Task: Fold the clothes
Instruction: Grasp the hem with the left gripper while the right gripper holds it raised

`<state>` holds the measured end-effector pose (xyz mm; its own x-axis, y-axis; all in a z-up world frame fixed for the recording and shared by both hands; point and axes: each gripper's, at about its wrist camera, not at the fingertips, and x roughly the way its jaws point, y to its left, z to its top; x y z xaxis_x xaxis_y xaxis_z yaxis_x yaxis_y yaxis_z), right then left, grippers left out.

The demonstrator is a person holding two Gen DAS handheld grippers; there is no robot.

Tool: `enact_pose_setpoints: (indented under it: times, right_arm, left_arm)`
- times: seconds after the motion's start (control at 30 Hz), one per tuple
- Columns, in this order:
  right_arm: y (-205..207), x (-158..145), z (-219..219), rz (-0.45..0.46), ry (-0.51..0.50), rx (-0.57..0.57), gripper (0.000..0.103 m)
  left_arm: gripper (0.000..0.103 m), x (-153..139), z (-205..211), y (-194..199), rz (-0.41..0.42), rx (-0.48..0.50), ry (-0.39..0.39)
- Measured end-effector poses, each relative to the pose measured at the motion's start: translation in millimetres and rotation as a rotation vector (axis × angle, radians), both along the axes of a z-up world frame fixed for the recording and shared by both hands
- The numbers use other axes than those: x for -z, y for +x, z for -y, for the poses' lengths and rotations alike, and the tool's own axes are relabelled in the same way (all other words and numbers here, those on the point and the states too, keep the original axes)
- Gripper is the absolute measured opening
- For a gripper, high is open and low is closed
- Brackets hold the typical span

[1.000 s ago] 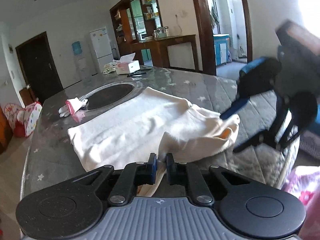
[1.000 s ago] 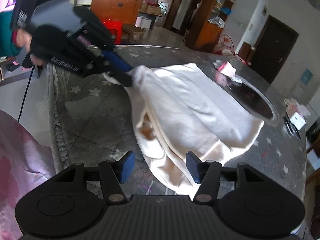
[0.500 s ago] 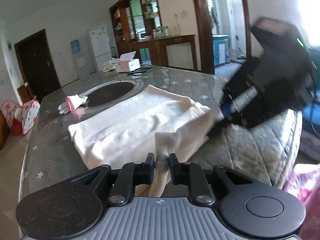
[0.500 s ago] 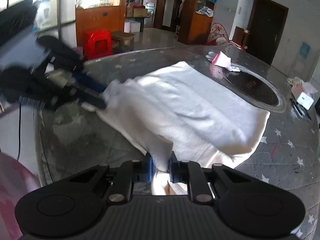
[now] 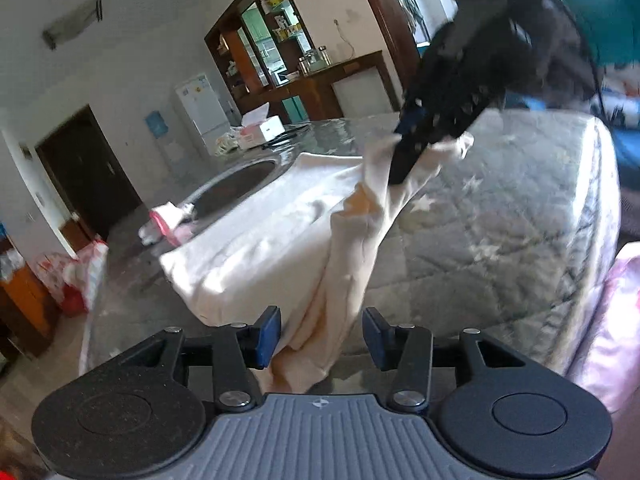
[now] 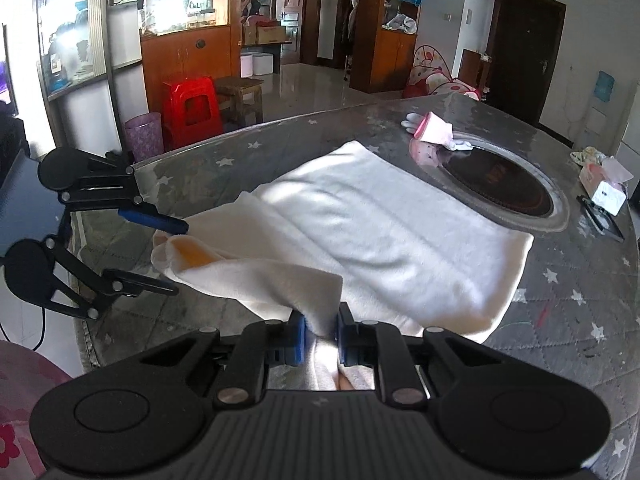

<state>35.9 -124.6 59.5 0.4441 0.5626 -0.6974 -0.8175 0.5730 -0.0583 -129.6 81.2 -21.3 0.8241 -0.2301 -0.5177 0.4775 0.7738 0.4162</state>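
A cream garment (image 6: pixel 384 232) lies partly folded on the grey star-patterned table (image 6: pixel 580 320). My right gripper (image 6: pixel 319 336) is shut on a bunched part of its near edge and lifts it off the table. In the left wrist view the garment (image 5: pixel 280 240) hangs down between my left gripper's (image 5: pixel 320 334) open fingers, and I cannot tell if they touch it. The right gripper (image 5: pixel 412 148) shows there holding the cloth up at the far end. The left gripper also shows in the right wrist view (image 6: pixel 160 256), open beside the garment's end.
A pink and white glove (image 6: pixel 436 132) lies beside a dark round inset (image 6: pixel 504 188) in the table. A tissue box (image 6: pixel 604 184) stands at the far right. A red stool (image 6: pixel 192 108) and a purple bin (image 6: pixel 144 136) stand on the floor beyond the table edge.
My left gripper has opened and let go of the cloth. My right gripper shut on the near edge and has lifted it.
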Motion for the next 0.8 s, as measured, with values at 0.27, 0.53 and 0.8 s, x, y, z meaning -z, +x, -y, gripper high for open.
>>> enact_pose_setpoints:
  times: [0.27,0.53,0.8]
  right_arm:
    - [1,4,0,0.007,-0.006,0.004,0.012]
    - [-15,-4,12,0.029,0.039,-0.007,0.009]
    - [-48,-26,32,0.017,0.068,-0.068,0.009]
  left_arm:
    - [0.016,4,-10,8,-0.009,0.007,0.008]
    - [0.011,-24,-23,6,-0.034,-0.007,-0.134]
    - [0.011,-52,-25,-27,-0.061,0.02,-0.219]
